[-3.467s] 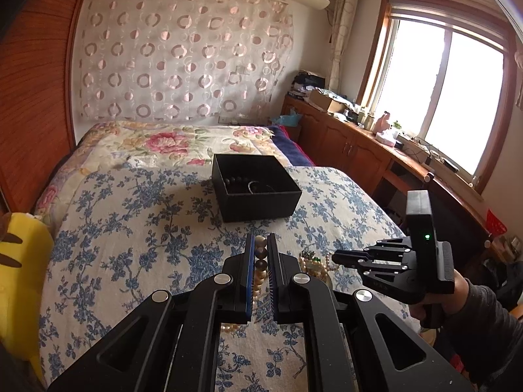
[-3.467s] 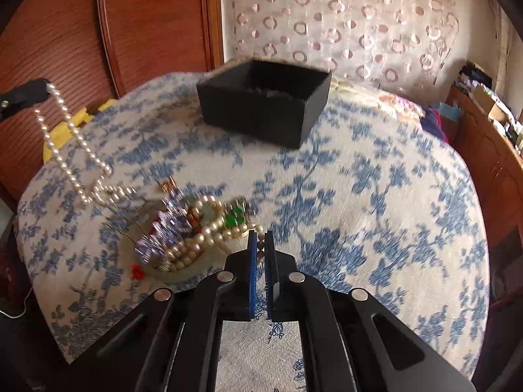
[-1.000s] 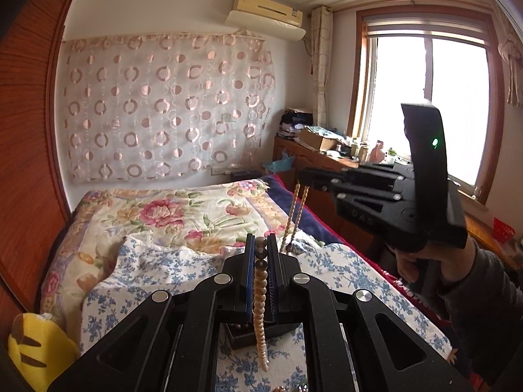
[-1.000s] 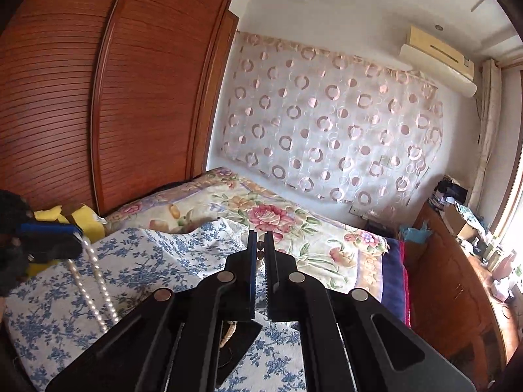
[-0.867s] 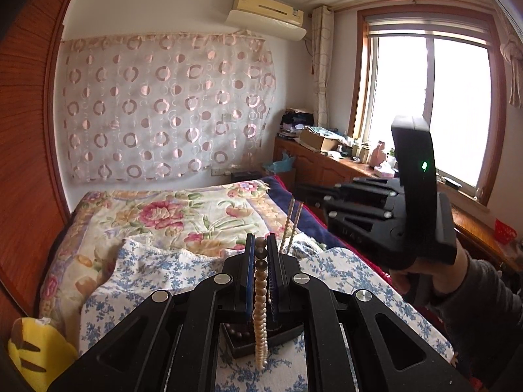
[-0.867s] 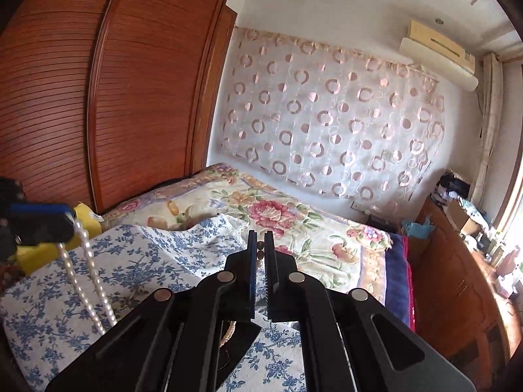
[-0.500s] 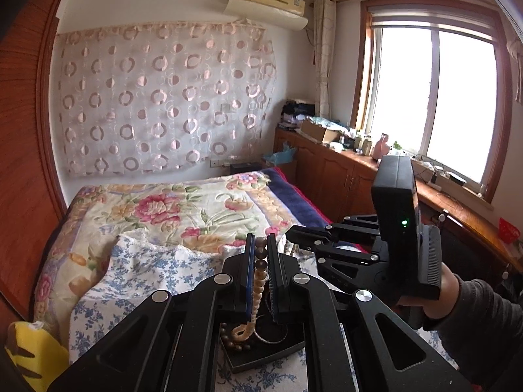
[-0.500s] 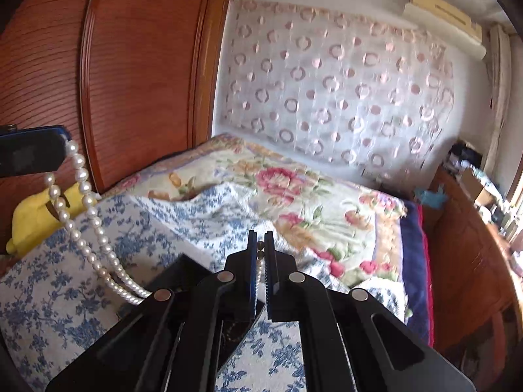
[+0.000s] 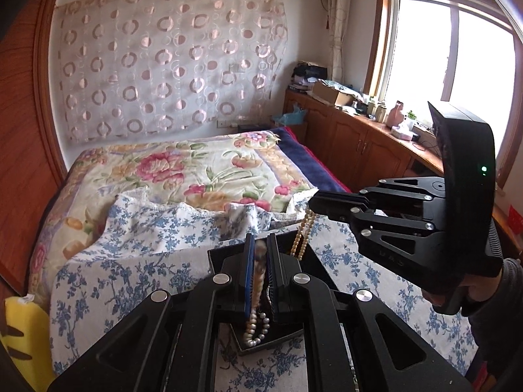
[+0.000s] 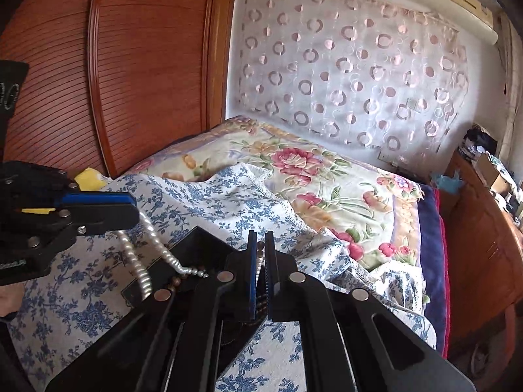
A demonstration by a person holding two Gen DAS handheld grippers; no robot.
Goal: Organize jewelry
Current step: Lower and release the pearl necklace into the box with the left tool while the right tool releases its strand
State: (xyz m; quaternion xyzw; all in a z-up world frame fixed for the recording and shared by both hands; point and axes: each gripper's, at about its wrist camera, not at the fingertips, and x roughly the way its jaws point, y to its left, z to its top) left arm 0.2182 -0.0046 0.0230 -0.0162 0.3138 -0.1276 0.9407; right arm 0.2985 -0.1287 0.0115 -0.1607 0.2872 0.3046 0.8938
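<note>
Both claws over black box (image 10: 196,245) on bed (image 10: 98,294). Left gripper (image 9: 260,261) pinching pearl necklace (image 9: 256,330); right gripper (image 10: 260,254) pinching other end. Slack pooling inside box. Lower together, keep strand within rim, then release.

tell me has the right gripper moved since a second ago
Yes. In the left wrist view the right gripper has come down from level with the window toward the black box.

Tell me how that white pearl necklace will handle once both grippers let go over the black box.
The white pearl necklace is likely floppy: it sags from the left gripper. It will probably pool in the black box, where loops are already coiled.
</note>
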